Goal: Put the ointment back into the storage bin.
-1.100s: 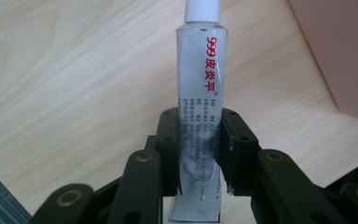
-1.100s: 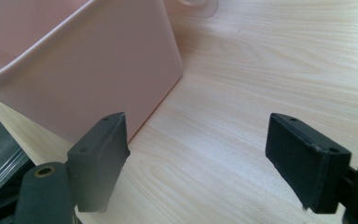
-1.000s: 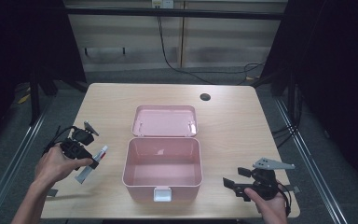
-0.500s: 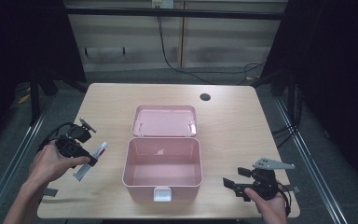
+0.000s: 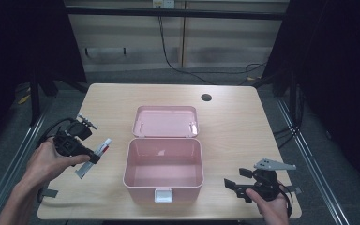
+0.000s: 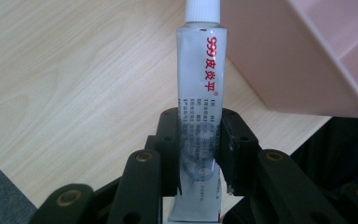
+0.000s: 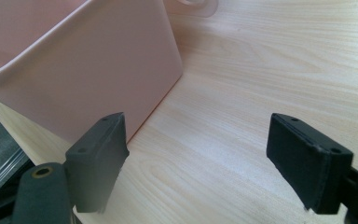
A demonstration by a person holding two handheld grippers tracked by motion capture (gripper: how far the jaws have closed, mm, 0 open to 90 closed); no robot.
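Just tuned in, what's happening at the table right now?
The left gripper is shut on a white tube, held above the table just left of the open pink box, cap toward the box. The box looks empty, its lid folded back. The right gripper rests open near the box's right front corner, holding nothing.

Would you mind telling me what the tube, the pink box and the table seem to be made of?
Tube: likely soft, glossy plastic or laminate, with a ribbed white cap. Pink box: apparently moulded plastic, smooth and matt. Table: pale wood-grain surface, possibly laminate.
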